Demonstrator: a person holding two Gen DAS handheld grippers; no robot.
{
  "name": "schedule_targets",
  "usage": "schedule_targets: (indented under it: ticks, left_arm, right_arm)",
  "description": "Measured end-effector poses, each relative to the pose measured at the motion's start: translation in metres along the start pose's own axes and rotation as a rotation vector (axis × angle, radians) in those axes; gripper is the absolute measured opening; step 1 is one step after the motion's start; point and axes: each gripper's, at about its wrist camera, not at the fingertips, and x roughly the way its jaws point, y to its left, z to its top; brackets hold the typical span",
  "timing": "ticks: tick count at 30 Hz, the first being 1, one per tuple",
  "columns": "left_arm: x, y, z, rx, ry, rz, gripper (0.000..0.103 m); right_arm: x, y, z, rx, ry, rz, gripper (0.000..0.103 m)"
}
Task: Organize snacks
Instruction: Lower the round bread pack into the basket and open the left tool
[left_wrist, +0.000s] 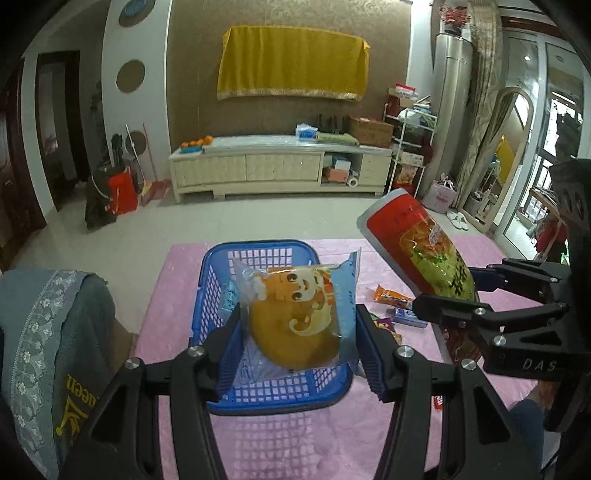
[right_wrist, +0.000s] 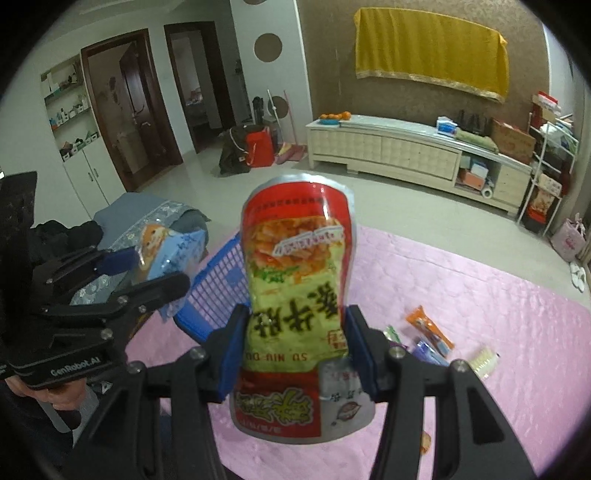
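Left wrist: left gripper (left_wrist: 295, 332) clamps bun (left_wrist: 295, 317) over basket (left_wrist: 218, 273); right gripper (right_wrist: 295, 354) clamps pouch (right_wrist: 295, 295) beside basket. Lower before release.

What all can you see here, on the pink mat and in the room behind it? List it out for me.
basket: one, blue, on the pink mat, below the left tool
bun packet: one, orange and pale blue, held in the left tool above the basket
snack bag: one, red and green, held in the right tool
small wrapped snacks: several, orange, purple and pale, loose on the mat right of the basket
mat: one, pink, on the floor
cushion: one, grey-blue with lace trim, left of the mat
cabinet: one, cream, along the back wall
cloth: one, yellow, hanging above the cabinet
oranges: a few, on the cabinet's left end
left tool: black with blue pads
right tool: black with blue pads
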Motion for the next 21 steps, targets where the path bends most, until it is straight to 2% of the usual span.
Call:
schedule_targets:
  ticks: [12,21]
  left_arm:
    - [0.074,0.026,0.008,-0.020,0.134,0.021,0.054]
    - [0.121,0.032,-0.005,-0.049,0.198,0.011,0.053]
  right_arm:
    - [0.072,-0.014,0.019,0.087,0.123,0.012,0.057]
    - [0.081,-0.020,0.019,0.063,0.108,0.001,0.057]
